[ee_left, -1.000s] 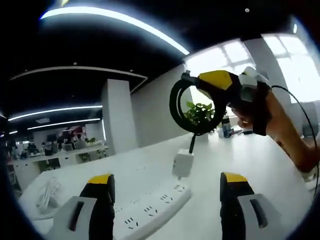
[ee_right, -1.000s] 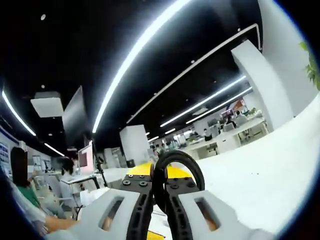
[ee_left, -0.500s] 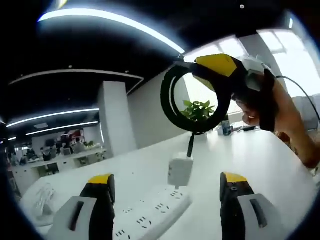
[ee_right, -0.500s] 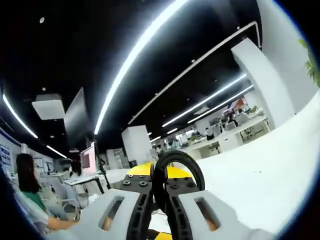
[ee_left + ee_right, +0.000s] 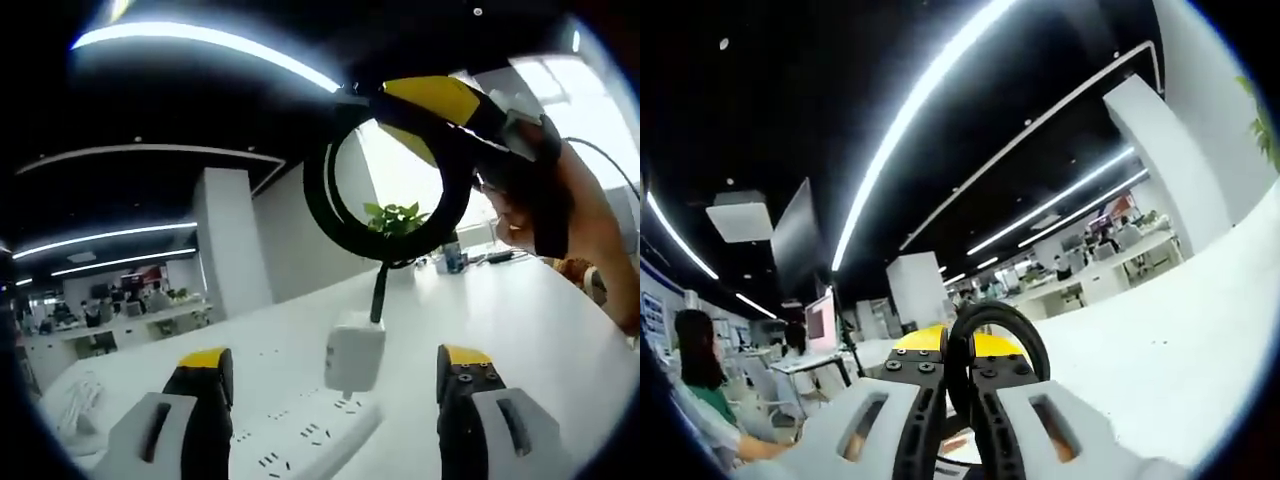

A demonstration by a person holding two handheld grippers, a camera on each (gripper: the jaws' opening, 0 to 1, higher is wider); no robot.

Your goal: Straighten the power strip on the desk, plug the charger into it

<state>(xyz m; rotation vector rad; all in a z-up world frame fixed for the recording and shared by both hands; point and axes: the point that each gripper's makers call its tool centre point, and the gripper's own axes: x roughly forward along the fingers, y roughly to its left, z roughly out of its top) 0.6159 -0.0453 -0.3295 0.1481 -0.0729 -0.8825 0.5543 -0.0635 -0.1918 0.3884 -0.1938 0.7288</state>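
In the left gripper view a white charger [image 5: 354, 355] dangles on a black cable [image 5: 378, 290] just above the white power strip [image 5: 300, 442], which lies on the white desk [image 5: 540, 330]. The cable's loop [image 5: 322, 205] is pinched by my right gripper [image 5: 372, 100], which comes in from the upper right with a hand behind it. My left gripper [image 5: 333, 362] stands open, its jaws either side of the charger and apart from it. In the right gripper view my right gripper [image 5: 960, 400] is shut on the black cable loop [image 5: 1025, 335].
A potted plant [image 5: 400, 218] and a bottle [image 5: 455, 255] stand at the desk's far side. A white cable bundle [image 5: 82, 398] lies at the left. Beyond are a pillar [image 5: 232, 235], office desks, and a seated person [image 5: 700, 370].
The right gripper with the cable loop and the hanging charger has come closer to the left camera and slightly left. The left jaws stay open.
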